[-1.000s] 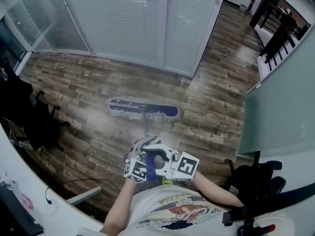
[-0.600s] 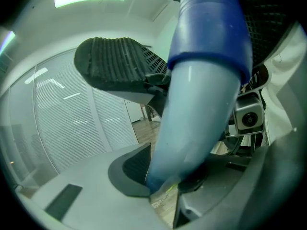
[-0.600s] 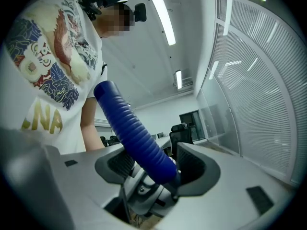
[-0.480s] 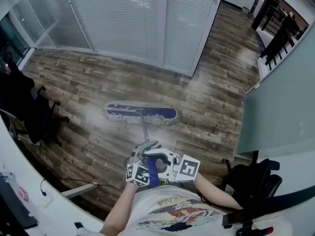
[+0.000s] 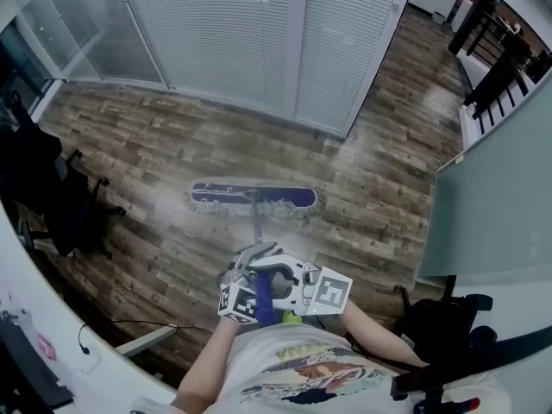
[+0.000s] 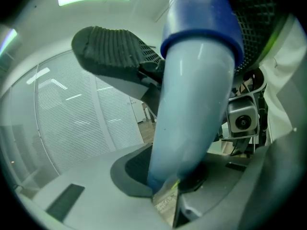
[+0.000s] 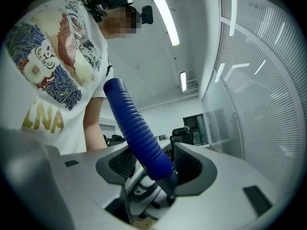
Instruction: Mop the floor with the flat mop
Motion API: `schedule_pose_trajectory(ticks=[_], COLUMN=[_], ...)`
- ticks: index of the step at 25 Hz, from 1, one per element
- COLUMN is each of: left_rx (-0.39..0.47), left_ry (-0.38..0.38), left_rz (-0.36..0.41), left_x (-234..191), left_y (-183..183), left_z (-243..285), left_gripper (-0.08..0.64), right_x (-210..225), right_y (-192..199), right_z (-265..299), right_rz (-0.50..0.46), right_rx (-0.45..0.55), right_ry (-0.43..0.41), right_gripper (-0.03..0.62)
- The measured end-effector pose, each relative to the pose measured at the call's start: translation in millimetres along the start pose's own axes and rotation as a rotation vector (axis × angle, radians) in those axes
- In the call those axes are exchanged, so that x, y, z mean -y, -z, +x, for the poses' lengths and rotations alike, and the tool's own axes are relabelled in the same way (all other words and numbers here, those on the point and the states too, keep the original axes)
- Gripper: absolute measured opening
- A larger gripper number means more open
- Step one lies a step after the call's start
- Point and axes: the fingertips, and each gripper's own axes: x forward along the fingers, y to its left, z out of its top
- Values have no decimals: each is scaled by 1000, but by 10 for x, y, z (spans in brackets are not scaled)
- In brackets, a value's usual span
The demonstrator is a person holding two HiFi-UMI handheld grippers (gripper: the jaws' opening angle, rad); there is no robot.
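The left gripper point(image 6: 177, 123) clamps the pale pole point(image 6: 192, 95), the right gripper point(image 7: 156, 169) clamps the blue grip point(image 7: 136, 133), and the mop head point(image 5: 253, 199) lies flat on the floor point(image 5: 155, 145) ahead. If that smooth pole twists in the jaws, the head could tip on edge. A wide sweep left may hit the chair point(image 5: 73, 214).

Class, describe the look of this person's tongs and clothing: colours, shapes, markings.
The left tongs and right tongs are pale grey plastic with dark ribbed pads. Each carries a white cube with black square markers. The person wears a white short-sleeved T-shirt with a colourful print.
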Motion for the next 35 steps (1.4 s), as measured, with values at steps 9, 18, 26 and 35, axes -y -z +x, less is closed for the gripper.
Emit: schedule_pose_trajectory(ticks=[9,18,26,35], left_rx=[19,45,55,21], left_ry=[4,42,57,61], left_rz=[-19,7,36,57], left_x=[-1188,-2061,-2738,-3888], left_y=[286,536,634,703], left_z=[130,476,973,2154], left_gripper=[64,63,63,63], right_x=[1010,1948,2795,4428], right_y=[-57,10,14,55], right_z=[743,1126,1193,972], right_rz=[-11,-25,-26,9], right_rx=[24,45,59,45], right_ry=[-2,50,65,56], right_gripper=[245,239,239,241])
